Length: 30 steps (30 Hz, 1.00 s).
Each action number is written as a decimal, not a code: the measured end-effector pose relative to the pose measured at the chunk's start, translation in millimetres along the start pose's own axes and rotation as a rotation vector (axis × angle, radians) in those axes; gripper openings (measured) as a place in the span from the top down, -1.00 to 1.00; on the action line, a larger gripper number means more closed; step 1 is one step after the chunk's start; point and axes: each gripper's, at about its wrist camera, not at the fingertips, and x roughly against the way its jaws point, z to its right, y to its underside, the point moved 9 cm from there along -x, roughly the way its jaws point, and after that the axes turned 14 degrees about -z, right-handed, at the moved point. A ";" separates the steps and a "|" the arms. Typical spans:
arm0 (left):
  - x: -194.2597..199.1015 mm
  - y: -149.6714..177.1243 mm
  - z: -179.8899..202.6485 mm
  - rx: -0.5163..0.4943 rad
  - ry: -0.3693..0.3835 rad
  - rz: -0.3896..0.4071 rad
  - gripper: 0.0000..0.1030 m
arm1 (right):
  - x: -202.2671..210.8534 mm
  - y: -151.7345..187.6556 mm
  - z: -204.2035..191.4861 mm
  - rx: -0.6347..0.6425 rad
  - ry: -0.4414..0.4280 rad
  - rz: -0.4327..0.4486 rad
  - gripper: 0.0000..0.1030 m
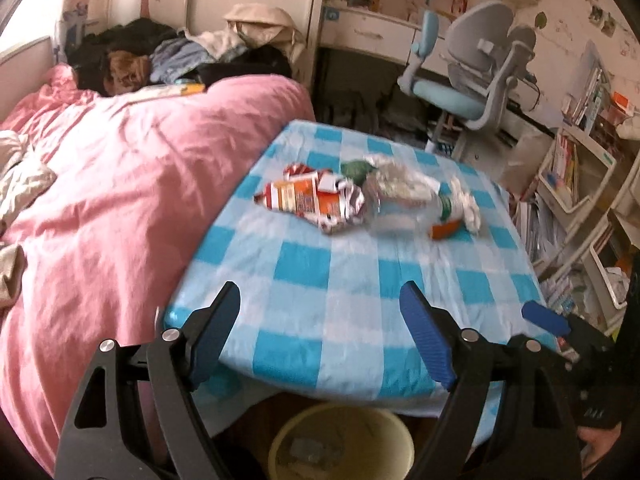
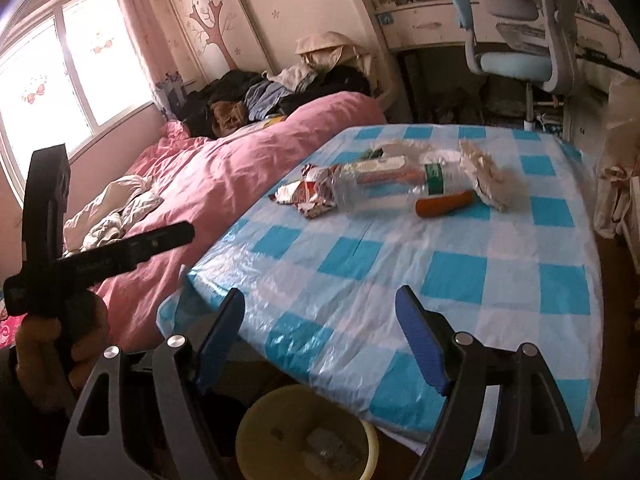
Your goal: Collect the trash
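In the left wrist view, the left gripper [image 1: 320, 320] has its 2 blue pads wide apart and nothing is between them. It hangs over the near edge of the table [image 1: 352, 332], which has a blue and white checked cloth. Under this edge stands a pale yellow bin [image 1: 340, 446]; some small grey pieces lie inside, but they are blurred and I cannot tell what they are. The bin is cut off by the bottom of the picture. The trash lies in 1 heap at the far part of the table: a crumpled red and orange wrapper [image 1: 310, 200], a clear plastic bottle [image 1: 400, 204] touching it, and white crumpled paper [image 1: 466, 204]. At the right edge 1 blue pad of the right gripper [image 1: 546, 316] shows.

In the right wrist view, the right gripper [image 2: 320, 320] is also wide open and holds nothing. The bin [image 2: 306, 436] sits below it, half hidden by the table edge, again with unclear grey bits inside. On the table, an orange stick-shaped piece [image 2: 444, 203] lies just beside the bottle [image 2: 384, 188]. At the left, a hand [image 2: 56, 360] holds the other black tool, partly cut off.
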 end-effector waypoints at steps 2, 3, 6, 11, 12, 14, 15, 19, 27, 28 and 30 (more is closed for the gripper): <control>-0.7 -5.2 2.9 -0.003 -0.003 0.015 -0.53 | -1.0 -3.1 -0.8 0.007 0.010 0.012 -0.45; -1.1 -9.8 4.6 -0.006 -0.005 0.024 -0.53 | -1.7 -4.3 -1.7 0.011 0.014 0.016 -0.45; -2.8 -16.2 7.9 -0.004 -0.004 0.034 -0.54 | -3.6 -6.8 -4.7 0.022 0.020 0.024 -0.49; -8.1 -21.2 10.6 0.005 0.002 0.036 -0.54 | -7.5 -9.6 -9.1 0.043 0.031 0.027 -0.50; -8.7 -22.1 10.6 0.005 0.001 0.039 -0.55 | -8.2 -10.5 -9.7 0.047 0.034 0.028 -0.50; -9.1 -23.0 10.6 0.006 -0.002 0.044 -0.55 | -8.5 -12.7 -10.7 0.055 0.042 0.033 -0.50; -9.8 -25.2 10.9 0.007 -0.005 0.048 -0.56 | -8.1 -14.2 -11.3 0.061 0.046 0.039 -0.50; -12.1 -31.4 11.9 0.014 -0.011 0.059 -0.57 | -7.3 -17.8 -13.5 0.075 0.059 0.052 -0.52; -19.6 -43.6 4.9 0.063 0.007 0.056 -0.60 | -4.7 -33.9 -7.1 0.079 0.095 0.072 -0.53; -21.6 -47.0 2.4 0.077 0.016 0.051 -0.60 | -3.0 -40.3 -4.5 0.078 0.099 0.072 -0.54; -28.2 -55.8 -4.9 0.113 0.034 0.033 -0.60 | 2.5 -51.1 0.4 0.084 0.112 0.083 -0.54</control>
